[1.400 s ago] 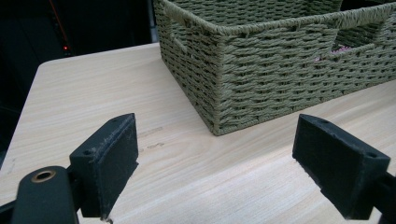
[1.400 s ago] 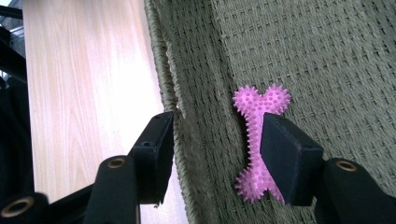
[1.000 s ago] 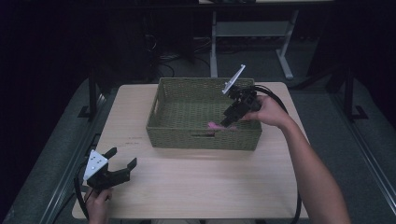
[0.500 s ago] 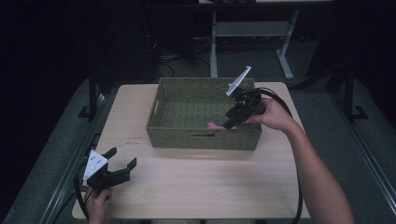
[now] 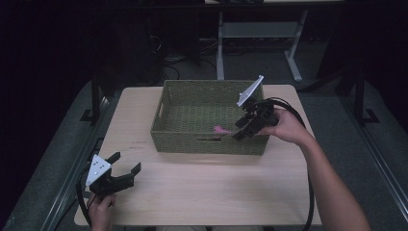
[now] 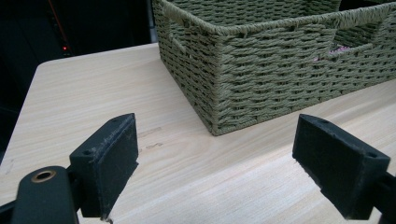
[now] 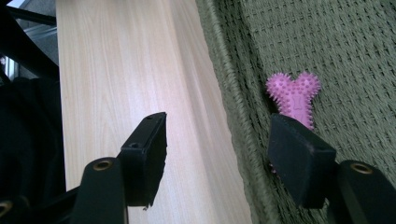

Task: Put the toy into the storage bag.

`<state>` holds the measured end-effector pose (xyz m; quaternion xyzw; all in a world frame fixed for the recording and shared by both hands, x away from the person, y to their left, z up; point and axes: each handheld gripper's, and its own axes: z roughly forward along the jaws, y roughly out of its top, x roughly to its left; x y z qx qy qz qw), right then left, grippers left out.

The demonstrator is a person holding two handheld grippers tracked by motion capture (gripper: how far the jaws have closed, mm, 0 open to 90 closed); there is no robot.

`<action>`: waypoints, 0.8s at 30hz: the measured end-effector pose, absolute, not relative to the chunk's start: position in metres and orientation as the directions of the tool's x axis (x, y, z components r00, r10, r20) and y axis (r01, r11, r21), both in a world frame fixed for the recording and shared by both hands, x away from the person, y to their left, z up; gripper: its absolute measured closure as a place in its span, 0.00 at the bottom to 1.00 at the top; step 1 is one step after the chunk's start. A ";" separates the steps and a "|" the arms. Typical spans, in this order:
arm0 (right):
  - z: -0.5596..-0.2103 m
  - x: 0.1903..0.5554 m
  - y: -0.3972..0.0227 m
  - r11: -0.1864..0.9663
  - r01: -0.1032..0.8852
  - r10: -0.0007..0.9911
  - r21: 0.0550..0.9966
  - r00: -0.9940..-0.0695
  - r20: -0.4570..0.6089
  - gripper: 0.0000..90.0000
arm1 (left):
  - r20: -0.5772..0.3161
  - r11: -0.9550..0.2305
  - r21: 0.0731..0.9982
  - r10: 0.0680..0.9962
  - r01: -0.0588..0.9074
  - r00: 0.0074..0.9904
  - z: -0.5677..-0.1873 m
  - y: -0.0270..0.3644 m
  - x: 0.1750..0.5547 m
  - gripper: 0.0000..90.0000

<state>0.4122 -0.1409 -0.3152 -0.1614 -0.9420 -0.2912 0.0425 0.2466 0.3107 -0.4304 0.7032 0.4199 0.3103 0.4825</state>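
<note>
I see the pink spiky toy (image 7: 295,99) lying on the woven floor of the green basket (image 5: 168,103), close to its front wall; in the high view it is a small pink spot (image 5: 221,129) in the middle of the frame. My right gripper (image 5: 240,132) hangs over the basket's front right corner. Its jaws have just been opening; they now stand apart with nothing pinched between them, and the toy lies free just past one jaw.

I judge that the step in hand is the release, and it looks done. To finish it well, I should lift the right gripper straight up before I pull it back, so the jaw does not catch the rim or drag the toy.

My left gripper (image 5: 122,175) waits at the lower left of the table (image 5: 202,192), jaws spread wide and empty. I should keep it there.
</note>
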 end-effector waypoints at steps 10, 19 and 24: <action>-0.320 0.399 -0.146 0.772 0.326 0.278 0.545 -0.945 0.172 0.40 | 0.033 -0.183 0.939 0.890 0.291 0.454 -0.430 0.310 0.246 0.15; -0.332 0.381 -0.156 0.760 0.327 0.282 0.562 -0.944 0.169 0.40 | 0.040 -0.192 0.937 0.889 0.292 0.457 -0.430 0.309 0.246 0.15; -0.335 0.372 -0.163 0.747 0.333 0.289 0.576 -0.942 0.170 0.39 | 0.042 -0.194 0.937 0.889 0.291 0.457 -0.430 0.309 0.246 0.15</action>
